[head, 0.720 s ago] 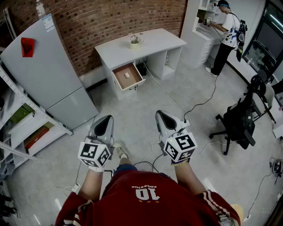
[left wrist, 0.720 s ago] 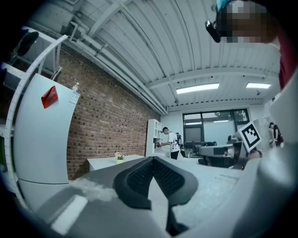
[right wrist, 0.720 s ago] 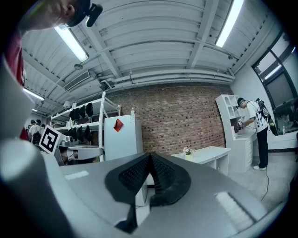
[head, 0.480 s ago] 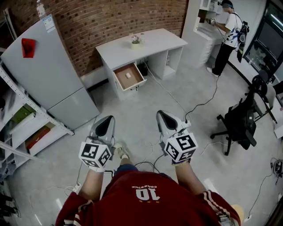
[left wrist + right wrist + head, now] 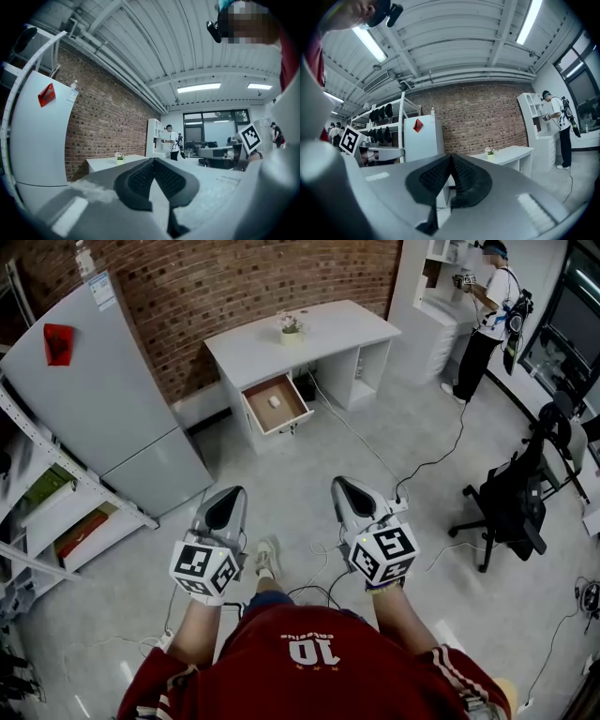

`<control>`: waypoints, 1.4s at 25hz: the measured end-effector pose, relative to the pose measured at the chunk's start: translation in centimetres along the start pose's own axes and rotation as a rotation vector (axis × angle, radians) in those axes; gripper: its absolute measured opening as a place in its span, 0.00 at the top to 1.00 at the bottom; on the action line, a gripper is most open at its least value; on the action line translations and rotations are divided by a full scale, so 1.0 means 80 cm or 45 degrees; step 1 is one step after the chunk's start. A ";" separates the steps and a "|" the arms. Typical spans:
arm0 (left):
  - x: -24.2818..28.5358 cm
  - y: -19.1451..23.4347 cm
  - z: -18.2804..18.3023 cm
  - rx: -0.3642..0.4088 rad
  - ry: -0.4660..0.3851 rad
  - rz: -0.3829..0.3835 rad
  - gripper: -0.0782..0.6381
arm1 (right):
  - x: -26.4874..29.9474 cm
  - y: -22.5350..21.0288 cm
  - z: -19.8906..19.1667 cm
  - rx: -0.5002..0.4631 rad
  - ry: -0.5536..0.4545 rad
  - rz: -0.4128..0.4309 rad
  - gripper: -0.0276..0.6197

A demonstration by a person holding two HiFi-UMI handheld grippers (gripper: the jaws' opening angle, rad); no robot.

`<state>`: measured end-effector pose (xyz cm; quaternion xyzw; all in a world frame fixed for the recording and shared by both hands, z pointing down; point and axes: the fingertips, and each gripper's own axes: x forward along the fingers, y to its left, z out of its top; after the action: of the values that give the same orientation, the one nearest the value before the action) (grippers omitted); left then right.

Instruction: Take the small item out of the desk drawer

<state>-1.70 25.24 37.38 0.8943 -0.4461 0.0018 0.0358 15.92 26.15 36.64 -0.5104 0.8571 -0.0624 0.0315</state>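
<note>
One small white item [image 5: 273,401] lies in the open drawer [image 5: 289,412].

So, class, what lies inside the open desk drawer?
One small white item lies on the brown floor of the drawer. Any part of it still under the desk top cannot be seen.

White desk [image 5: 314,332]; brown drawer [image 5: 286,413] inside; white small item [image 5: 273,401]. Red-brown brick wall [image 5: 244,277]. Pale grey fridge [image 5: 112,409], red sticker [image 5: 58,338]. Grey left gripper [image 5: 226,497] and right gripper [image 5: 344,487], black-and-white marker cubes [image 5: 202,568]. Dark red shirt [image 5: 309,676], white stripes. Grey floor [image 5: 300,465].
</note>
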 end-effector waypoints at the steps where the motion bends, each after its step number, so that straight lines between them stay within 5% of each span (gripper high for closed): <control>1: 0.003 0.003 -0.001 -0.003 0.003 0.002 0.89 | 0.004 -0.001 -0.002 0.001 0.008 0.003 0.96; 21: 0.124 0.157 0.000 -0.095 0.057 0.080 0.89 | 0.186 -0.063 -0.002 0.033 0.105 0.047 0.96; 35: 0.287 0.325 0.050 -0.071 0.050 -0.077 0.89 | 0.395 -0.106 0.047 -0.006 0.069 -0.029 0.96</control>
<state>-8.73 -8.89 35.85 0.9058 -0.4179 0.0058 0.0693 8.66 -5.89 34.40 -0.5182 0.8520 -0.0747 0.0066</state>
